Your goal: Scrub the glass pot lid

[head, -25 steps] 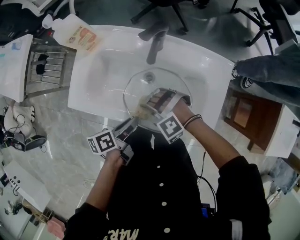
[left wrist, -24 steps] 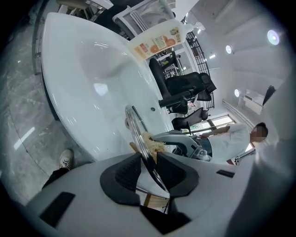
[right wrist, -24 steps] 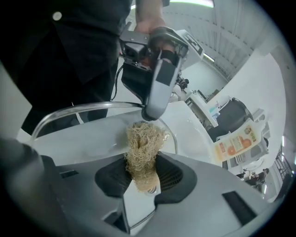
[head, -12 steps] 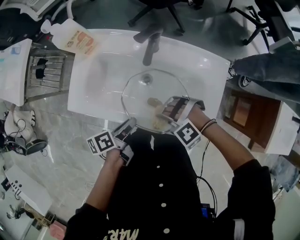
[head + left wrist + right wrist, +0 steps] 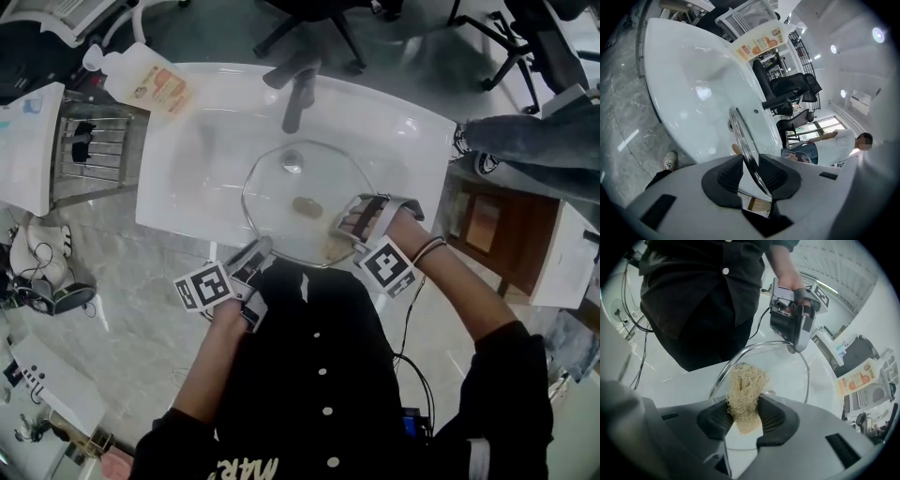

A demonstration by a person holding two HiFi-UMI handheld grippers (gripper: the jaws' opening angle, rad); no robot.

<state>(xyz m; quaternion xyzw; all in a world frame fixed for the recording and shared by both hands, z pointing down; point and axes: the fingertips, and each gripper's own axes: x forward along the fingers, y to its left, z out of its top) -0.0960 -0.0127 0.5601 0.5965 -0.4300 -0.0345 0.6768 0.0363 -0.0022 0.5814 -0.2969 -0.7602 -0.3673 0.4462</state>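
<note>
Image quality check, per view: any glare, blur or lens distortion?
Head view: mostly sharp, tap slightly smeared, bright reflections on the sink, glass lid visible mainly by its rim. Left gripper view: strong fisheye, dark corners, lid rim bowed, ceiling lamps blown out. Right gripper view: same fisheye, scrubber crisp, pale background washed out.

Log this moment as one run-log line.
left claw: shut on glass lid rim | right claw: shut on fibrous scrubber, at lid's near edge | lid: over white sink
</note>
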